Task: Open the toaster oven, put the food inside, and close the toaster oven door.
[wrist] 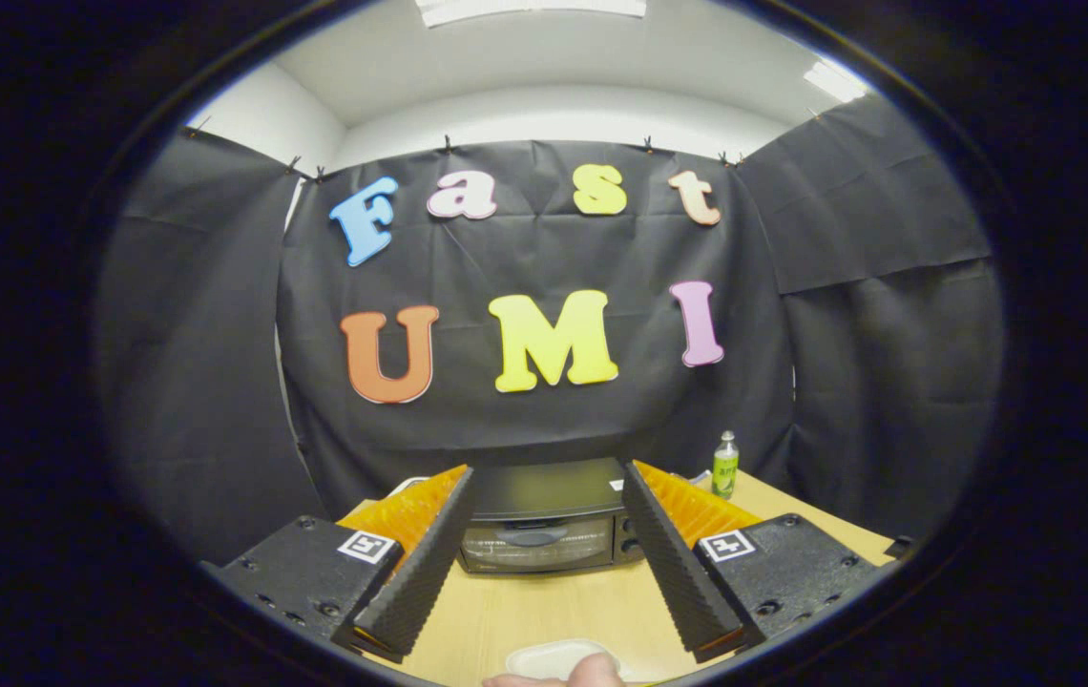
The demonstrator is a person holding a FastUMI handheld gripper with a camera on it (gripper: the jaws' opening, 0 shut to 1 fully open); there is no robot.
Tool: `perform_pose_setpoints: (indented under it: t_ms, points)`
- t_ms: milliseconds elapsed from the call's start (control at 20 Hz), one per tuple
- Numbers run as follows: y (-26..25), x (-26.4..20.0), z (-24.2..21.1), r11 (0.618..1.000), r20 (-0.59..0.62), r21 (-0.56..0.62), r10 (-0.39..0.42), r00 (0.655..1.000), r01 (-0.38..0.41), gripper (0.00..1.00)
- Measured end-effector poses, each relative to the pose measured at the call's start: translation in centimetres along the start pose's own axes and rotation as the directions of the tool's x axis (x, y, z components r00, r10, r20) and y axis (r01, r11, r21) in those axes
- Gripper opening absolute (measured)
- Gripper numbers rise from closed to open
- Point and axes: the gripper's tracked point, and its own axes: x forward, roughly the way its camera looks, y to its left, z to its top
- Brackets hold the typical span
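A black toaster oven (549, 520) stands at the back of the wooden table (554, 606), its glass door shut and the handle across the top of the door. My gripper (549, 477) hovers above the table, open, with nothing between its two ribbed black fingers (425, 563); the oven shows in the gap beyond them. Close under the fingers lies the rim of a white plate (554, 656) on the table. A pale rounded thing, food or a fingertip (594, 673), sits at the plate's near edge; I cannot tell which.
A small green bottle (724, 465) stands on the table to the right of the oven, behind the right finger. Bare wood lies between the plate and the oven. The black cloth wall closes in behind and on both sides.
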Motion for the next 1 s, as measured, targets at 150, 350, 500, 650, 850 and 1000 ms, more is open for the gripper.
perform_pose_setpoints:
  t_ms: [150,350,500,650,850,1000]
  points:
    - [0.2,-3.5,0.3,1.000,0.018,-0.018,-0.017,1.000,0.017,1.00]
    - [1.5,-6.6,-0.4,0.998,0.028,-0.062,-0.004,1.000,0.006,1.00]
    - [2.8,-8.1,-1.8,0.997,0.015,-0.070,0.010,1.000,-0.009,1.00]
    - [2.6,-8.8,-2.9,0.995,0.022,-0.087,-0.051,0.998,0.052,1.00]
    - [2.7,-9.0,-3.4,0.989,0.040,-0.098,-0.103,0.994,0.107,1.00]
    - [3.1,-9.0,-3.9,0.989,0.009,-0.102,-0.106,0.994,0.106,1.00]
